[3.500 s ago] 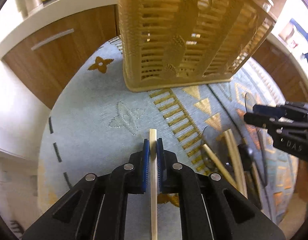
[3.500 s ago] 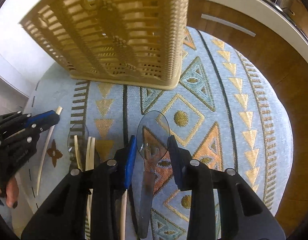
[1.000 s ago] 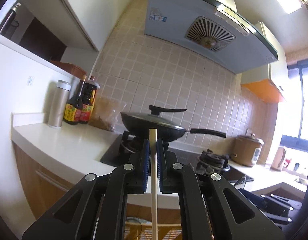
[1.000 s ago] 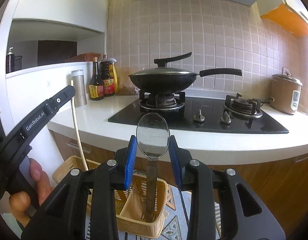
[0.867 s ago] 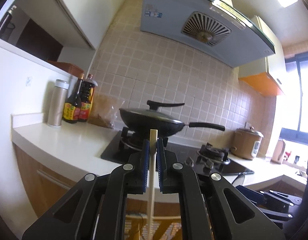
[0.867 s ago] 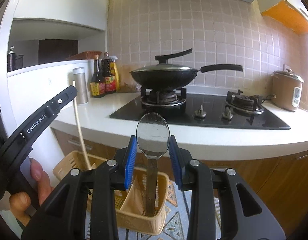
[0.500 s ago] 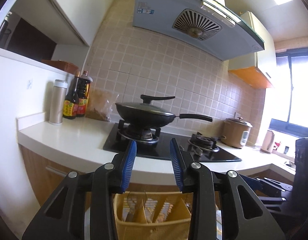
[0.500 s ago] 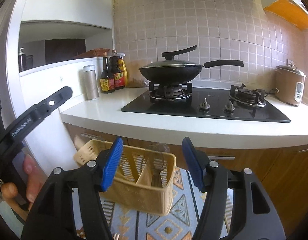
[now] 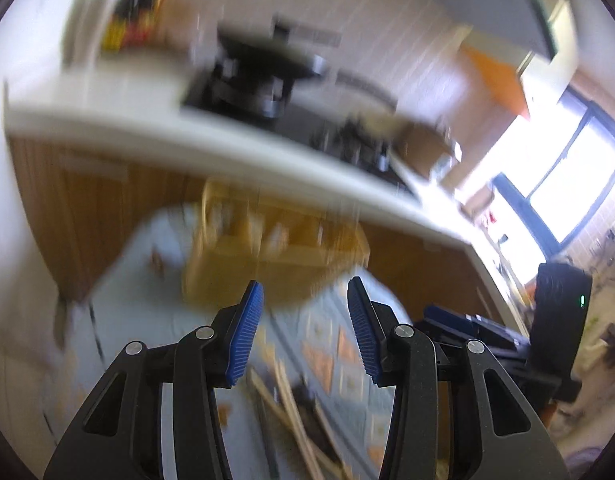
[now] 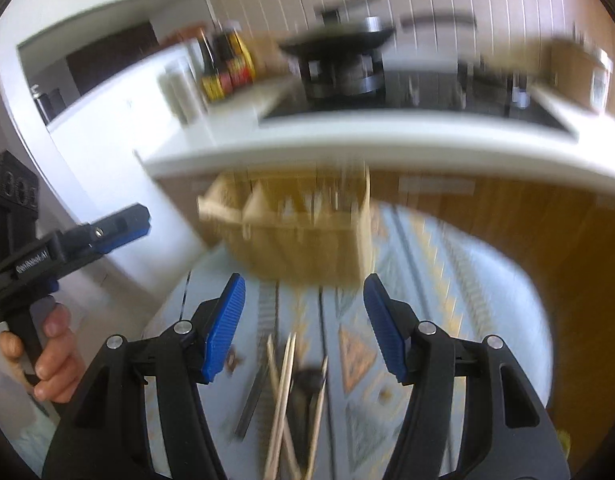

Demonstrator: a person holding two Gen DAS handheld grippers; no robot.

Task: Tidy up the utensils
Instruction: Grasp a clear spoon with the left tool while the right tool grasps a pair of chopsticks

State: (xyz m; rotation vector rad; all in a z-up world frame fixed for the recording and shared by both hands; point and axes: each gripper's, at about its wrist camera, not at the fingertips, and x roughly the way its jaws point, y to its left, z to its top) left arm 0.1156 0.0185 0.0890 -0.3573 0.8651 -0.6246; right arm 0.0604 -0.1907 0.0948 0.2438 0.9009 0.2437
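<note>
Both views are blurred by motion. A tan slotted utensil basket [image 9: 267, 252] [image 10: 299, 228] stands on the patterned light-blue mat [image 10: 487, 320], ahead of both grippers. My left gripper [image 9: 303, 320] is open and empty, above the mat in front of the basket. My right gripper [image 10: 303, 320] is open and empty too. Several pale chopsticks [image 10: 283, 400] and dark utensils lie loose on the mat below the right gripper; they also show in the left wrist view [image 9: 291, 412]. The left gripper also shows at the left of the right wrist view [image 10: 107, 232].
A white counter [image 10: 367, 140] with a black stove and a wok [image 10: 339, 56] runs behind the basket. Sauce bottles [image 10: 223, 64] stand on it at the left. Brown wooden cabinet fronts [image 9: 87, 208] lie under it. A bright window [image 9: 567, 192] is at the right.
Both grippers opened and let go: the chopstick and the spoon dropped into the basket. Both cameras now tilt down toward the mat, with strong motion blur.
</note>
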